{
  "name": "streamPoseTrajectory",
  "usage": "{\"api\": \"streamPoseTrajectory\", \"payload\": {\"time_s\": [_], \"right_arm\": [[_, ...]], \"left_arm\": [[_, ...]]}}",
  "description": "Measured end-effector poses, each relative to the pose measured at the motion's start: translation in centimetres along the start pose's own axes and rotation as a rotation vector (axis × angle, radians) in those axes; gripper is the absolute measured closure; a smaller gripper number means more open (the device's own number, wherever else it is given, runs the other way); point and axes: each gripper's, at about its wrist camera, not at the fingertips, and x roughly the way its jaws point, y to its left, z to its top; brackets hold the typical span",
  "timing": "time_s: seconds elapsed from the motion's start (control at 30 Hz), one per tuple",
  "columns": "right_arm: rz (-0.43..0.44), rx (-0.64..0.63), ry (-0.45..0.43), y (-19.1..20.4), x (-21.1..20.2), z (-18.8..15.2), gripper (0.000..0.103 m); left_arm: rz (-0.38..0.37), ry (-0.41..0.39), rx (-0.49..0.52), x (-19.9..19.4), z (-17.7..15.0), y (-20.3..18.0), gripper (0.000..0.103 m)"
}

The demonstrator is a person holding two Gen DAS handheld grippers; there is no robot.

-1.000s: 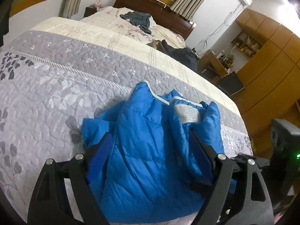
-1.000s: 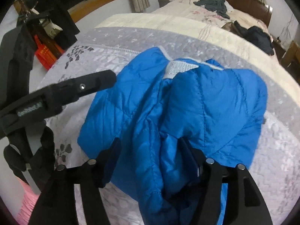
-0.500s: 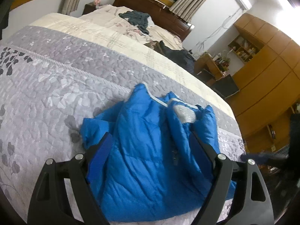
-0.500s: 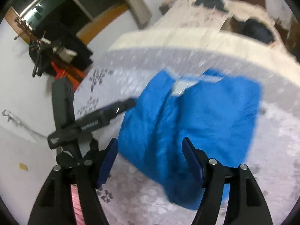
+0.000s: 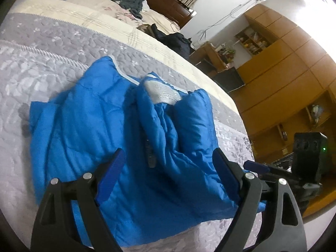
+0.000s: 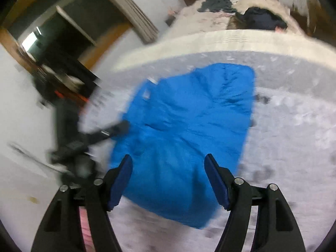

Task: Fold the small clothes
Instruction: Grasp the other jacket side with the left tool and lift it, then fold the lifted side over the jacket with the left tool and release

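Both grippers, left gripper [image 5: 166,168] & right gripper [image 6: 168,174], are spread wide w/ nothing between the pads. Blue jacket [image 5: 126,134] lies partly folded on the grey quilt [image 5: 42,48], near its edge; I'm hovering over it, prob to pick the next fold.

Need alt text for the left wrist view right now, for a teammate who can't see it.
A puffy blue quilted jacket lies bunched on a grey floral quilted bedspread, with the open left gripper just above its near edge, jaws spread and empty. Dark clothes lie farther up the bed.
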Motion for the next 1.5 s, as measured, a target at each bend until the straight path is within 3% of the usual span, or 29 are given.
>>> {"api": "streamPoseTrajectory", "payload": {"time_s": [0.03,0.13,0.17,0.4,0.73,0.77,0.83,0.87,1.03,1.23,1.5], "right_arm": [[-0.004,0.006,-0.014,-0.4,-0.2,0.0,0.032],[-0.156,-0.020,-0.023,-0.9,0.4,-0.1,0.031],[-0.170,-0.022,-0.003,-1.0,1.0,-0.2,0.032],[-0.182,-0.082,0.059,0.6,4.8,-2.1,0.032],[-0.250,-0.145,0.020,2.1,7.1,-3.1,0.030],[-0.250,-0.147,0.017,2.1,7.1,-3.1,0.030],[-0.250,-0.153,0.013,2.0,6.8,-3.2,0.030],[-0.250,-0.159,0.010,2.1,6.7,-3.3,0.030],[-0.241,-0.171,-0.002,2.3,6.0,-3.7,0.030],[-0.179,-0.116,-0.041,1.1,2.5,-3.8,0.031],[-0.173,0.013,-0.107,-3.8,-0.4,-3.3,0.030]], "left_arm": [[-0.008,-0.007,-0.002,0.2,0.0,0.0,0.018],[-0.030,-0.011,-0.002,0.9,0.3,-0.2,0.018],[-0.040,-0.008,0.003,1.2,0.3,-0.4,0.018],[-0.071,0.029,0.041,3.3,1.1,-1.6,0.016],[-0.009,0.103,0.112,7.1,2.2,-2.6,0.014],[0.000,0.106,0.114,7.3,2.3,-2.7,0.015],[0.041,0.113,0.124,7.7,2.4,-2.9,0.037],[0.065,0.118,0.123,8.0,2.6,-2.9,0.038],[0.076,0.087,0.123,7.6,2.5,-3.0,0.068],[0.032,0.027,0.131,6.1,2.4,-3.5,0.083],[-0.065,-0.030,0.182,3.9,2.4,-5.4,0.088]]}}
